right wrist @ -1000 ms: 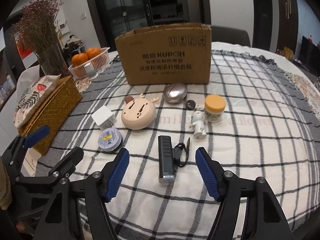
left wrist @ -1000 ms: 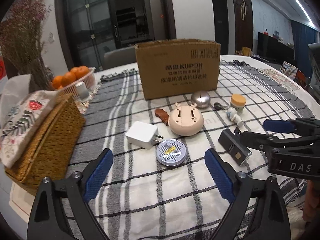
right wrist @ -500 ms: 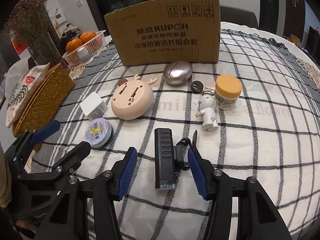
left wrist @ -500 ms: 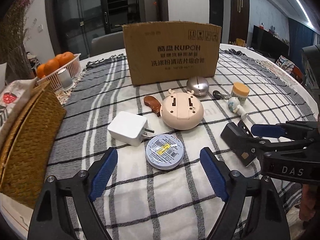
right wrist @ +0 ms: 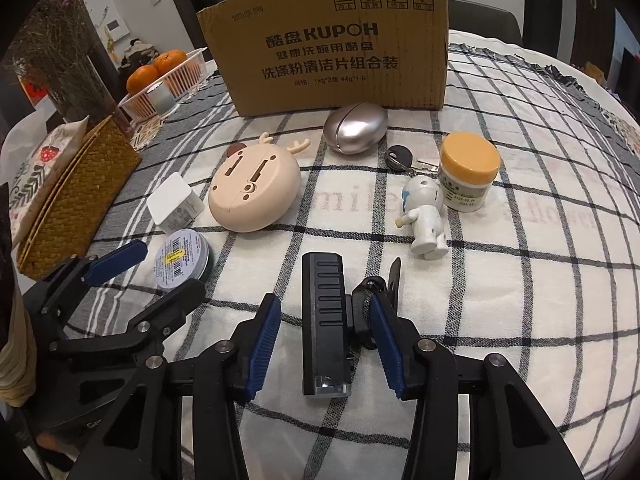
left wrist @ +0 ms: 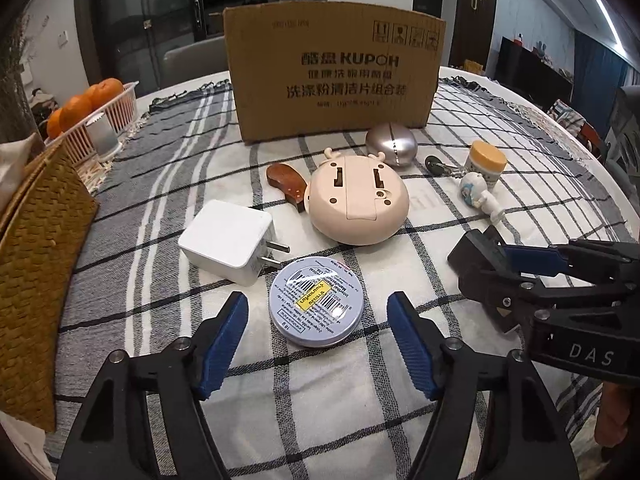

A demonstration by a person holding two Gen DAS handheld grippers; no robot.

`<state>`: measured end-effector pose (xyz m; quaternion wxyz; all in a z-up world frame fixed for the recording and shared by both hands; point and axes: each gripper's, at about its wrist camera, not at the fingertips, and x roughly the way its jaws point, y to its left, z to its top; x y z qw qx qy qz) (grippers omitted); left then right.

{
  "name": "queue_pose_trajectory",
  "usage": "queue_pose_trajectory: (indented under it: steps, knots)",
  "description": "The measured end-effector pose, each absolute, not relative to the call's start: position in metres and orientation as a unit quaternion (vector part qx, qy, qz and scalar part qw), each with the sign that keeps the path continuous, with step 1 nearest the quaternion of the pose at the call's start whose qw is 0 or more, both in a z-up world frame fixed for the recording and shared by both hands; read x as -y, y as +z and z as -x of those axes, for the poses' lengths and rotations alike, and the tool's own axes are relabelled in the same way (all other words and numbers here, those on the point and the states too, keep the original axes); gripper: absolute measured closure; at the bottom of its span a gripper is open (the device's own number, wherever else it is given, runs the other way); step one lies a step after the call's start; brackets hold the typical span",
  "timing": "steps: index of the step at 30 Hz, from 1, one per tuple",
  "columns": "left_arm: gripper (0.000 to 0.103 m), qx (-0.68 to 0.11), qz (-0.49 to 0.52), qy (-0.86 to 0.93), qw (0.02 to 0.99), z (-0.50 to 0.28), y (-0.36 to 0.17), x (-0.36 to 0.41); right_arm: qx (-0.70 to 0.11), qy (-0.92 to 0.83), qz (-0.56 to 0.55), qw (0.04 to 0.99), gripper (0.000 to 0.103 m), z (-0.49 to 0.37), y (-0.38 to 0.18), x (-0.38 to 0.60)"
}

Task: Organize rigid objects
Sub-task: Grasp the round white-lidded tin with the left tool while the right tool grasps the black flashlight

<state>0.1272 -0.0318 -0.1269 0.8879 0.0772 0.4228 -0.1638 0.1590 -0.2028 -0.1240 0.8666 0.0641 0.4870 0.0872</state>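
With both grippers lowered over the checked tablecloth (right wrist: 520, 280), I am at the reach-and-grasp stage of sorting the loose items toward the cardboard box (right wrist: 332, 52) standing at the far side. My right gripper (right wrist: 326, 344) has its jaws parted around the black bike light (right wrist: 324, 320), blue pads flanking it; the right pad is at the clip on its side, though I cannot tell if it is touching. My left gripper (left wrist: 318, 344) is spread wide, with the round tin (left wrist: 316, 306) lying just ahead, between the fingertips. I judge neither item is gripped yet. Next, I would close the right jaws squarely on the light's long sides, minding the protruding clip, then lift it clear of the small white figurine (right wrist: 426, 216) nearby.
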Motion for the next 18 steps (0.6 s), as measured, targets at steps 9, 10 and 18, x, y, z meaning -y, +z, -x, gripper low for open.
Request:
queue_pose_trajectory:
  steps: [9, 10, 18]
  knots:
    - [0.045, -0.446, -0.073, -0.165, 0.877, -0.141, -0.136, 0.039, -0.486, 0.086, -0.066, 0.867, 0.063, -0.163, -0.128, 0.202]
    - [0.047, -0.446, -0.075, -0.164, 0.877, -0.142, -0.136, 0.04, -0.485, 0.085, -0.065, 0.868, 0.064, -0.164, -0.128, 0.202]
    - [0.052, -0.45, -0.077, -0.163, 0.875, -0.142, -0.135, 0.043, -0.482, 0.084, -0.068, 0.87, 0.07, -0.164, -0.129, 0.205]
